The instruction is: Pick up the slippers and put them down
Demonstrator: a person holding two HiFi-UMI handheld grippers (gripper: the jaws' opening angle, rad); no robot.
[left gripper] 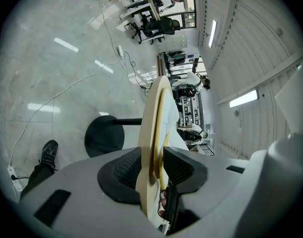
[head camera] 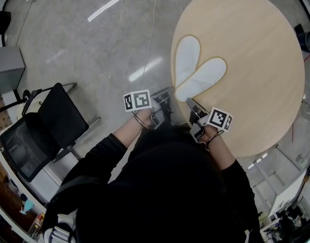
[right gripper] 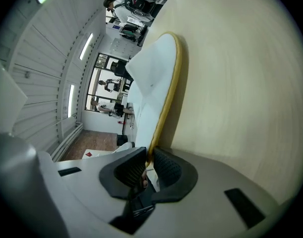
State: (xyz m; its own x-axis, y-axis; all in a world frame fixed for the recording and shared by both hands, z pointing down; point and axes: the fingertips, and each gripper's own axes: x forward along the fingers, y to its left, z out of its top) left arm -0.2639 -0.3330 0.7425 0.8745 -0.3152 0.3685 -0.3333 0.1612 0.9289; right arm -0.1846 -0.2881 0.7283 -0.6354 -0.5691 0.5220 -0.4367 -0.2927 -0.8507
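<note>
Two white slippers with yellow rims lie on the round wooden table, heels toward its near-left edge. At that edge my left gripper reaches the heel of the left slipper. In the left gripper view, the left gripper has one pad under the table's edge and the other on the slipper's yellow rim, pressing both together. My right gripper is at the heel of the right slipper. In the right gripper view, the right gripper is shut on the heel rim of that slipper, above the tabletop.
A black office chair stands on the floor to the left of me. A cable runs across the grey floor toward the table. The table's black base and a black shoe show below the tabletop.
</note>
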